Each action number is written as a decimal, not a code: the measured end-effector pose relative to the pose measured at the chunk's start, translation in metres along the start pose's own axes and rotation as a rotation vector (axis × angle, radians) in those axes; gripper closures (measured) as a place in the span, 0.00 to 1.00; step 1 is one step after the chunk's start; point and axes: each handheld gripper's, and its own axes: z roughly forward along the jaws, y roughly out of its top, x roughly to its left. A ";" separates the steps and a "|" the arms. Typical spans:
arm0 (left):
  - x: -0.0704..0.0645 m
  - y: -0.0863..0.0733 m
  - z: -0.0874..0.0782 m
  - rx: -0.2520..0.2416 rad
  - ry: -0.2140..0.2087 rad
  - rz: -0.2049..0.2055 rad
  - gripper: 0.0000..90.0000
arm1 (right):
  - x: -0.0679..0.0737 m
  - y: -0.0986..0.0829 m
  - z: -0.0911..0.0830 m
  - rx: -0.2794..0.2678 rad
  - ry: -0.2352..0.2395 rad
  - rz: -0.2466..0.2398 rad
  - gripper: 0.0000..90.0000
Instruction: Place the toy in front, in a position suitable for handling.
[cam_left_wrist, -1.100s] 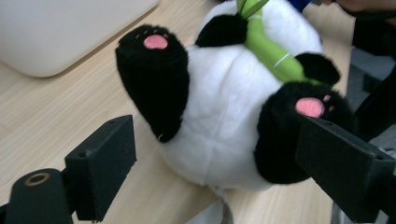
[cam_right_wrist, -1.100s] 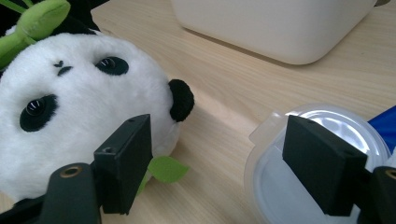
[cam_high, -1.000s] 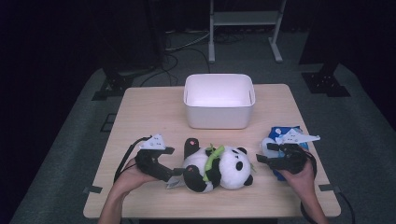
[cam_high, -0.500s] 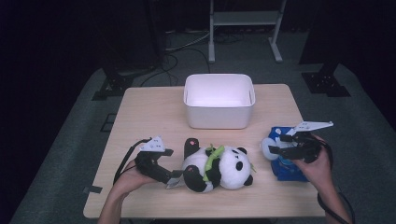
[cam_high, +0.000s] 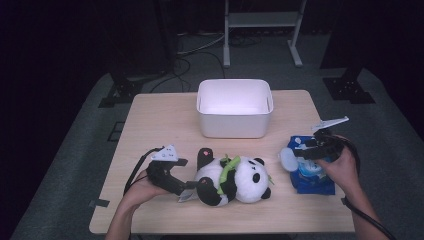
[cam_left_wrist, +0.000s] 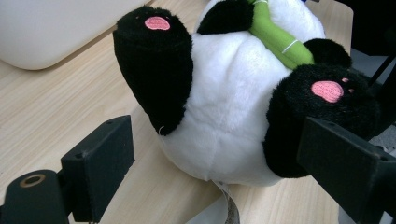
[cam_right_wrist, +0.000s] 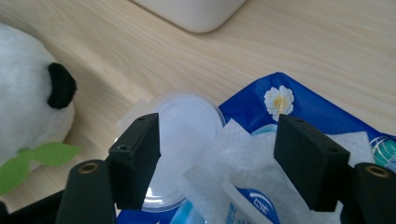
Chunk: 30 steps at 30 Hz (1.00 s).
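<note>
The panda lies on its back at the near middle of the table, in front of the white bin and apart from it. Its long axis runs roughly left to right across the table: the head points toward the person's right, the feet toward the left. In the left gripper view the panda shows its underside, both pink-soled feet raised, with a green bamboo stalk across its chest.

The left gripper sits at the foot end. Its jaws are spread apart on either side of the panda's rump; one jaw stands just beside the right-hand foot in the left gripper view, and whether it touches cannot be told. Nothing is clamped.

The wipes pack, blue, lies flat near the table's right edge, well apart from the panda's head. Its round lid is flipped open toward the panda, and a wipe stands out of the opening.

The right gripper hovers over the lid end of the pack. Its jaws are spread, with the lid and the raised wipe between them, and grip nothing.

Status, as judged: neither item is lifted and the bin appears empty. If the work is to load the bin, none of it is done. Both grippers are placed for a grasp; closing, lifting and carrying remain.
</note>
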 end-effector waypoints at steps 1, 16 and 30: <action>0.000 0.000 0.000 0.004 -0.001 0.002 0.11 | 0.000 0.001 0.002 0.013 -0.003 0.003 0.36; 0.001 -0.001 0.001 -0.003 -0.009 -0.001 0.11 | 0.000 0.000 0.012 0.198 -0.023 -0.007 0.90; 0.004 -0.002 0.002 -0.012 -0.019 -0.014 0.11 | -0.004 0.002 -0.007 0.168 0.056 0.043 0.98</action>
